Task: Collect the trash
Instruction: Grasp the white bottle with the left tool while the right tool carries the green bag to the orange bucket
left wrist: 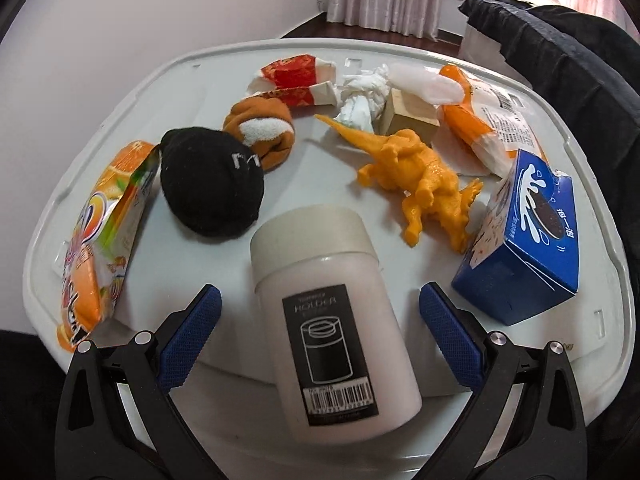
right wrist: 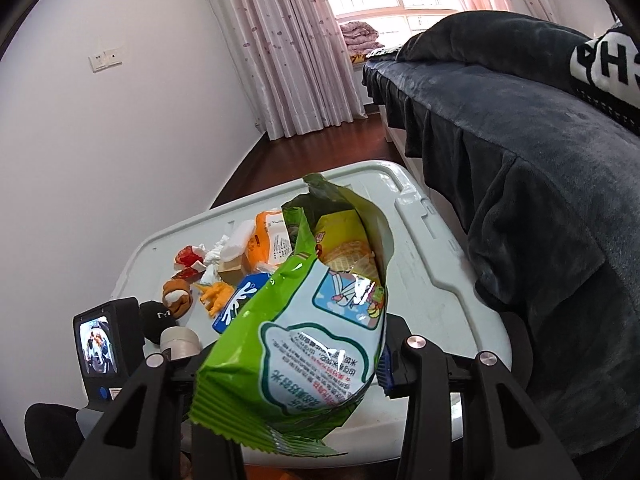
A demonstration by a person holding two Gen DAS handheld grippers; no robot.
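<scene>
Left gripper (left wrist: 320, 312) spread wide, blue pads either side of the white plastic canister (left wrist: 332, 312) without touching it; the black label reads "HOLDER" above a barcode, and the canister lies tipped on the pale grey storage-box lid (left wrist: 120, 128). On the other side, the right gripper (right wrist: 296, 376) is clamped on an open green snack bag (right wrist: 296, 344), lifted over the lid's near edge, wrapped snacks showing in its mouth; the print on it is too small to read. Back to the lid: an orange foil snack packet (left wrist: 96, 240) on the left edge, then a balled black sock (left wrist: 212, 188) with a white "M". On the right, a blue Oreo carton (left wrist: 524, 240), then a yellow plastic dinosaur (left wrist: 416, 172). Further on, a rolled brown-and-white sock (left wrist: 260, 128) and a wooden block (left wrist: 408, 116). At the back, red-and-white wrappers (left wrist: 296, 80), crumpled white tissue (left wrist: 364, 92) and an orange-and-white bag (left wrist: 480, 116)
</scene>
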